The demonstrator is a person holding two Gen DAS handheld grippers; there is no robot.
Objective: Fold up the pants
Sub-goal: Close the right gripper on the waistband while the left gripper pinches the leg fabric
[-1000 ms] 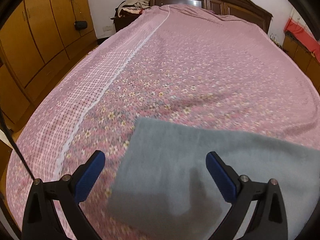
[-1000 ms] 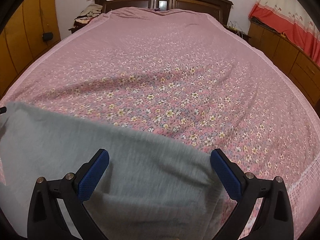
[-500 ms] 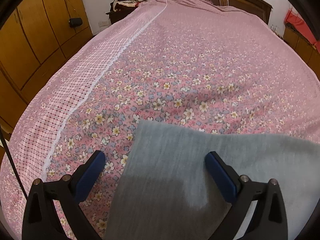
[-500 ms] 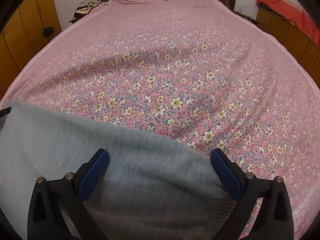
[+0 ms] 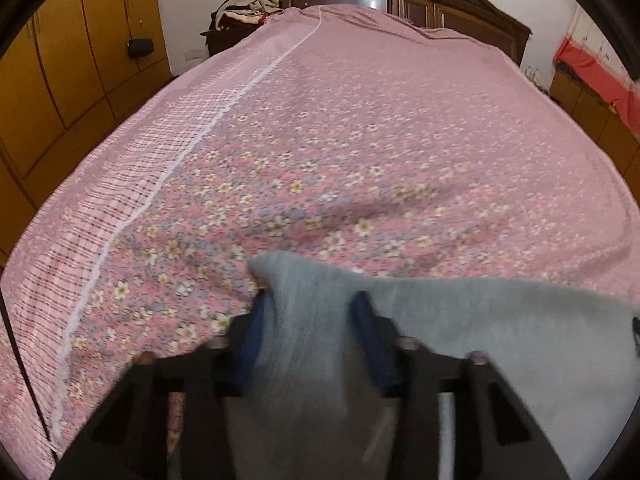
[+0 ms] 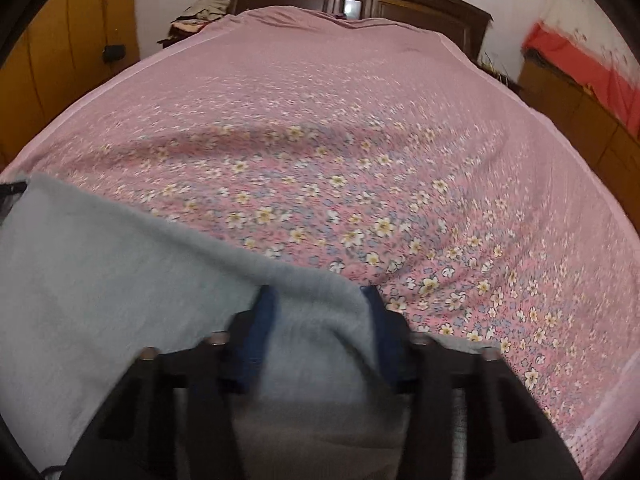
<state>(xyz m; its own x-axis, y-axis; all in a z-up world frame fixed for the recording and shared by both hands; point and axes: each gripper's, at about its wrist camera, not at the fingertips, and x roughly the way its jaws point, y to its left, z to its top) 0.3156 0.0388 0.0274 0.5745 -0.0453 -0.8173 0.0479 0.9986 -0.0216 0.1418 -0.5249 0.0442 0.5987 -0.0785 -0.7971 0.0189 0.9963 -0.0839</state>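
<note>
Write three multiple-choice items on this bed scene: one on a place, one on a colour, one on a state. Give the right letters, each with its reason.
1. Where do the pants lie?
A. on the floor
B. at the near edge of the bedspread
C. against the headboard

2. What colour are the pants?
A. grey
B. red
C. black

3. What is between the fingers of the left gripper and the right gripper?
A. nothing
B. a pillow
C. bunched pants fabric

Answers: 1 B, the fabric lies at the near end of the floral spread in both views. 2 A, the cloth is plain grey. 3 C, each closing pair of blue pads has a raised fold of grey cloth between them.
</note>
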